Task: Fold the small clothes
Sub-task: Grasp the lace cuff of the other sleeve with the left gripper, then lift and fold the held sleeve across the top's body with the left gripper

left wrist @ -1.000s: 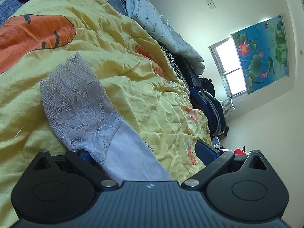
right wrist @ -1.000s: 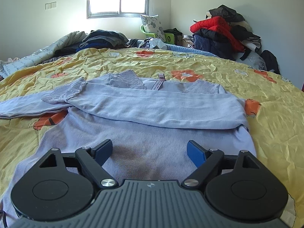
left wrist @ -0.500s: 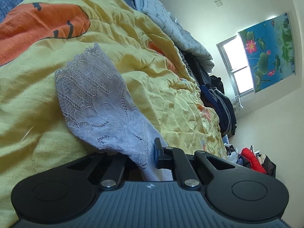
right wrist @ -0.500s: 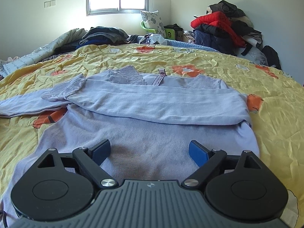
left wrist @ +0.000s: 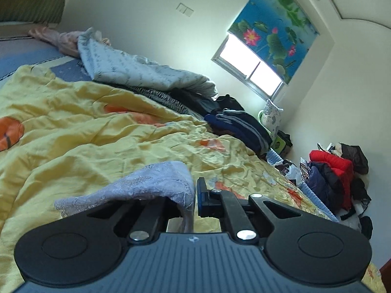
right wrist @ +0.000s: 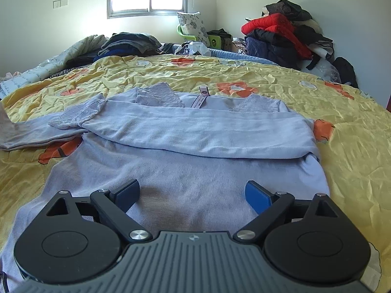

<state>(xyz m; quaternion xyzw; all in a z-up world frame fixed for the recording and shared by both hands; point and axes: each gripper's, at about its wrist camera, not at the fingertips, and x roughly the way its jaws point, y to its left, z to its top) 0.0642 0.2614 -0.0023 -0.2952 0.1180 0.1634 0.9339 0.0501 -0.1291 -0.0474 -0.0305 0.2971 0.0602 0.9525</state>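
My left gripper (left wrist: 194, 196) is clamped on the lace cuff (left wrist: 151, 183) of the lilac top (right wrist: 190, 178), lifted off the yellow quilt (left wrist: 73, 131). My right gripper (right wrist: 191, 195) hangs with jaws wide apart over the top's body; one sleeve (right wrist: 195, 134) lies folded across at 12 o'clock.

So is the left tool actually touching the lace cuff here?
Touching. In the left wrist view the left tool is closed on the lace cuff: the lace drapes over one finger and hangs down pinched against the blue pad.
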